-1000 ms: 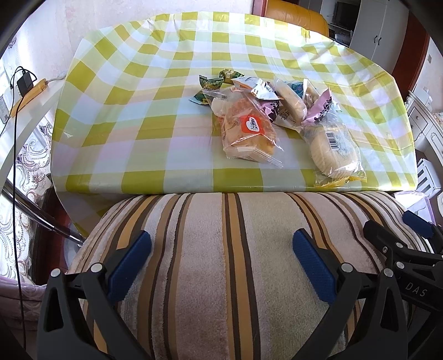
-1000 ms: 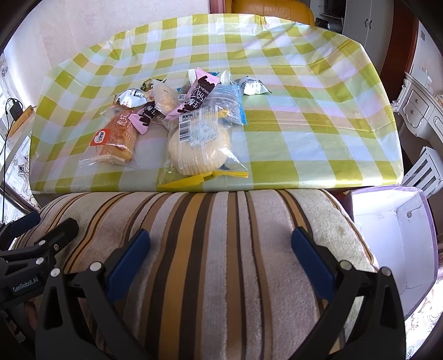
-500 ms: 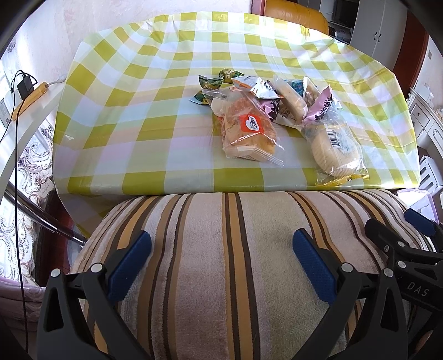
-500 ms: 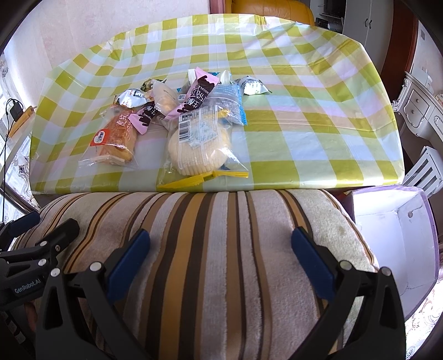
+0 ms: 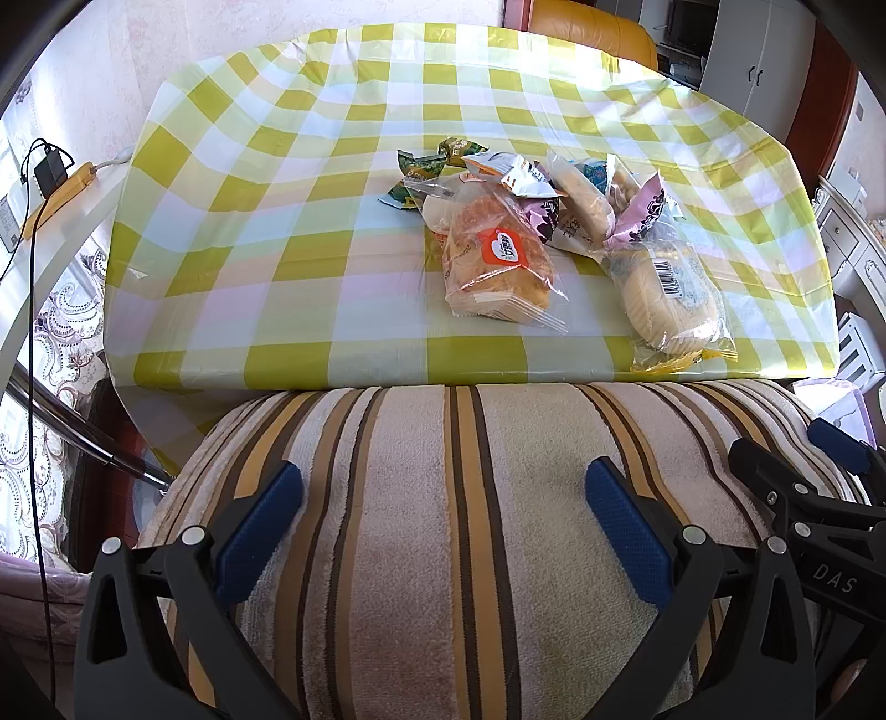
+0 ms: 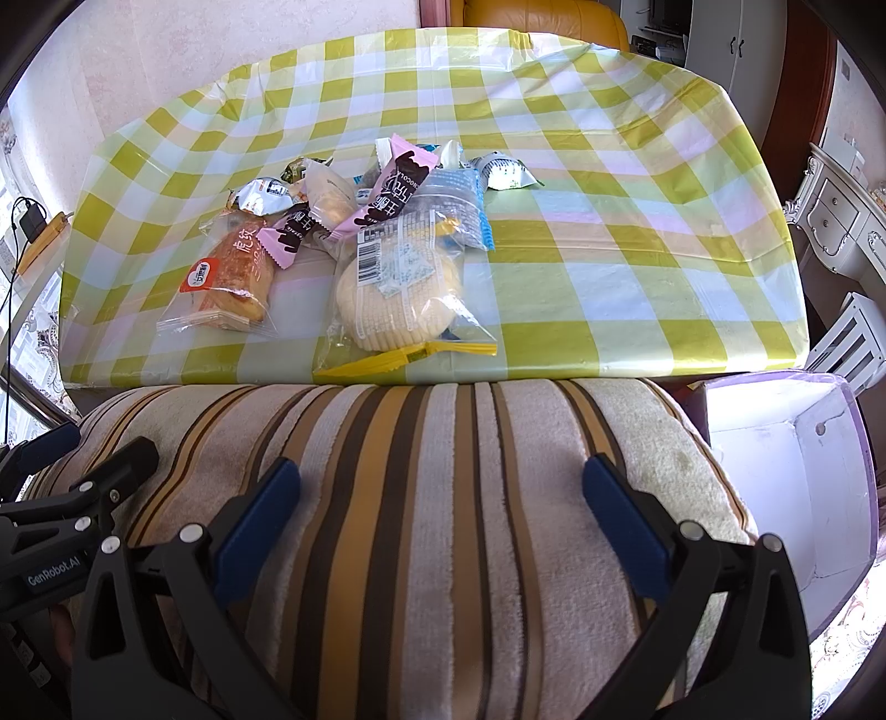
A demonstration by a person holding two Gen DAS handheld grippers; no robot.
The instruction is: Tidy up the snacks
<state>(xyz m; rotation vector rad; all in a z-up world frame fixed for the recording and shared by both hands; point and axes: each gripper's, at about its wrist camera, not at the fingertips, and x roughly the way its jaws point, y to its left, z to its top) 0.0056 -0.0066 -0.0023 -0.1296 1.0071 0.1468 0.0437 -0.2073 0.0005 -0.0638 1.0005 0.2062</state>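
A pile of wrapped snacks lies on the green-checked table (image 5: pixel 277 232). A bagged bread loaf with an orange label (image 5: pixel 495 260) (image 6: pixel 230 277) lies at the front left of the pile, a round pale cake in a clear bag (image 5: pixel 670 293) (image 6: pixel 396 299) at the front right. Pink chocolate bars (image 6: pixel 396 188) and small packets lie behind them. My left gripper (image 5: pixel 443 531) and right gripper (image 6: pixel 443 526) are both open and empty, side by side over a striped cushion (image 5: pixel 470 498), short of the table.
A white open box with a lilac rim (image 6: pixel 797 482) stands on the floor to the right of the cushion. An orange chair (image 6: pixel 542 14) is beyond the table. A metal pole (image 5: pixel 72 432) and a cable (image 5: pixel 33 277) are at the left. White drawers (image 6: pixel 841 216) stand at the right.
Both grippers have barely shifted; the left view has drifted slightly. Nothing was taken hold of.
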